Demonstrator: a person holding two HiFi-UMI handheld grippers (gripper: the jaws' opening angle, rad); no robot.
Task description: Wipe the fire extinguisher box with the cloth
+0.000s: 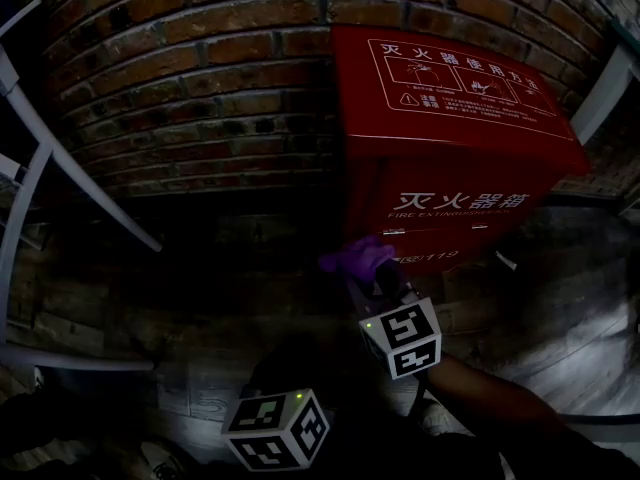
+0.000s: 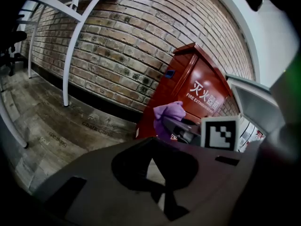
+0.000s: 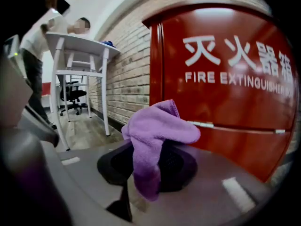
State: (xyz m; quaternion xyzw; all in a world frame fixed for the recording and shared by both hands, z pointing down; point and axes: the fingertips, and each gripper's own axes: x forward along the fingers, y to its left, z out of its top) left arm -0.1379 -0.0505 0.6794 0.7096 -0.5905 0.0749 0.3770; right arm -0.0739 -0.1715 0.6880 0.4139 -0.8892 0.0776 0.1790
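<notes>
The red fire extinguisher box (image 1: 450, 138) stands against the brick wall, with white lettering on its front (image 3: 235, 60). My right gripper (image 3: 148, 161) is shut on a purple cloth (image 3: 157, 131), which drapes over its jaws. In the head view the cloth (image 1: 355, 256) is at the box's lower left front corner, just ahead of the right gripper's marker cube (image 1: 402, 336). The left gripper (image 2: 153, 164) hangs back and lower left, with its jaws together and nothing between them. Its marker cube (image 1: 275, 428) shows near the bottom edge. From the left gripper view the cloth (image 2: 170, 113) lies in front of the box (image 2: 197, 88).
A brick wall (image 1: 200, 78) runs behind the box, above a wooden floor (image 2: 42, 121). White desk legs (image 1: 40, 168) slant at the left. A white desk (image 3: 80, 46), an office chair (image 3: 70, 91) and a person (image 3: 35, 46) are along the wall further off.
</notes>
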